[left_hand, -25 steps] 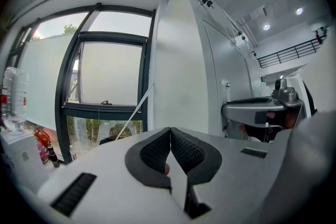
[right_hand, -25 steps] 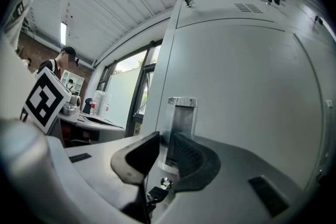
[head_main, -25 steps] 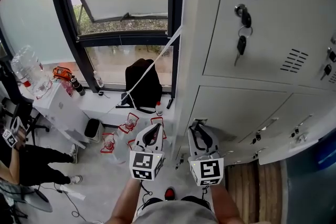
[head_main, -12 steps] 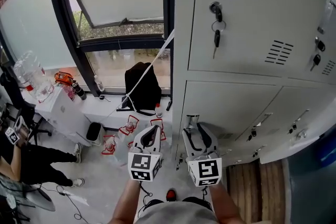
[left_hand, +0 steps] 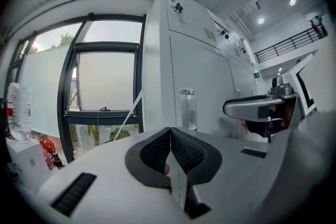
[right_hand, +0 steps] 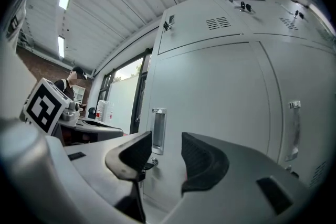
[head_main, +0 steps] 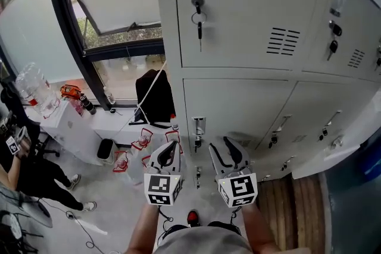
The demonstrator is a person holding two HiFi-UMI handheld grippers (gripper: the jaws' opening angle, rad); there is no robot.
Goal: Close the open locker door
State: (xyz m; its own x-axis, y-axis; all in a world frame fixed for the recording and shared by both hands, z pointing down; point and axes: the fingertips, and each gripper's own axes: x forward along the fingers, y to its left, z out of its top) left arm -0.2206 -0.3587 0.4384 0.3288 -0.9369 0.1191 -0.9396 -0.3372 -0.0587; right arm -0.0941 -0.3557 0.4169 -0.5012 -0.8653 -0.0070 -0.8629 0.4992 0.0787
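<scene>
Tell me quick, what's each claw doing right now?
Left gripper: closed, holding nothing.
Right gripper: open, jaws have just been opening, nothing between them.

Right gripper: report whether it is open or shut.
Open. The right gripper has just been opening; its jaws stand apart with nothing between them, only the locker front behind the gap.

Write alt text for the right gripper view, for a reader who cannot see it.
The right gripper faces a grey locker door with a recessed handle. Its jaws have just been opening and stand apart with nothing between them. At the left edge sits a cube bearing a square black-and-white marker.
</scene>
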